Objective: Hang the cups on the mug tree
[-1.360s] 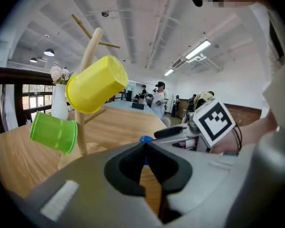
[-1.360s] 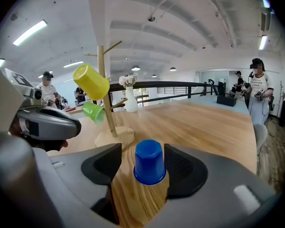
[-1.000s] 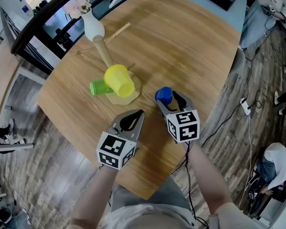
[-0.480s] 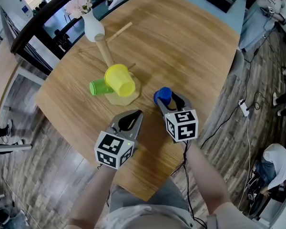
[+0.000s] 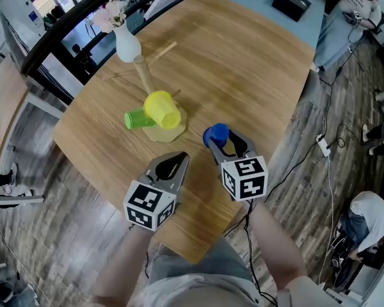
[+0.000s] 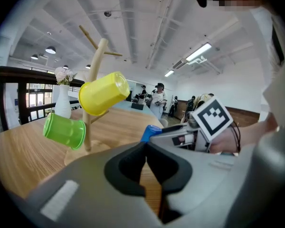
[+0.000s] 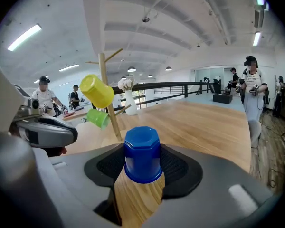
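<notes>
Risk of a slip as the right gripper (image 5: 219, 141) holds a blue cup (image 7: 142, 155) by its smooth sides between wide-set jaws, near the front edge of the bench (image 5: 256, 62); a knock against the hanging yellow cup (image 5: 161, 109) could rock the mug tree (image 5: 144, 75). The left gripper (image 5: 171, 165) idles, jaws together and empty

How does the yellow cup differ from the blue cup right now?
The yellow cup hangs on a branch of the mug tree; the blue cup is clamped between the jaws of the right gripper, off the tree. The yellow cup lies tilted on its side; the blue cup stands base up, mouth down. Both are plain single-colour cups with no handle showing.
</notes>
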A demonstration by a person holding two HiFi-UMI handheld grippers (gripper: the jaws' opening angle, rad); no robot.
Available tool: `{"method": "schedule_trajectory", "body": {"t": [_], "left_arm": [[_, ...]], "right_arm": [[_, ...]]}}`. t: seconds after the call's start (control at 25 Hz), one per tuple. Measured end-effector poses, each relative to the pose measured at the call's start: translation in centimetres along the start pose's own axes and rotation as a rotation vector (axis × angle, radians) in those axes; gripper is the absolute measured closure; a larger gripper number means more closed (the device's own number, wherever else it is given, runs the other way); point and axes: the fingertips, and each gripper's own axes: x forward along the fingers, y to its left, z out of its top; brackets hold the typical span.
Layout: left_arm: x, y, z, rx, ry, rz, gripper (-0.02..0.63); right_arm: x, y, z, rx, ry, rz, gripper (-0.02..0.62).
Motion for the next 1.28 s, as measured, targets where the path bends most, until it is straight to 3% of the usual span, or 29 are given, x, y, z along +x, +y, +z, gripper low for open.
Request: {"method": "schedule_trajectory", "body": {"t": [0.44, 1.04, 1.28], "left_arm": [[-5.6, -3.5, 4.6, -0.004, -0.026, -0.024, 0.603], [-14.1, -6.8, 9.9, 0.006, -0.085, 0.005, 0.603], [-17.2, -7.7, 11.9, 0.023, -0.106, 0.017, 0.603]], "right_arm": [[-8.3, 3.6, 4.7, -0.052, -0.038, 0.027, 0.364], [-18.5, 8.3, 11.6, -0.111, -0.114, 0.053, 0.364], [-22.3, 11.0, 14.9, -0.203, -0.178, 0.065, 0.364]]}}
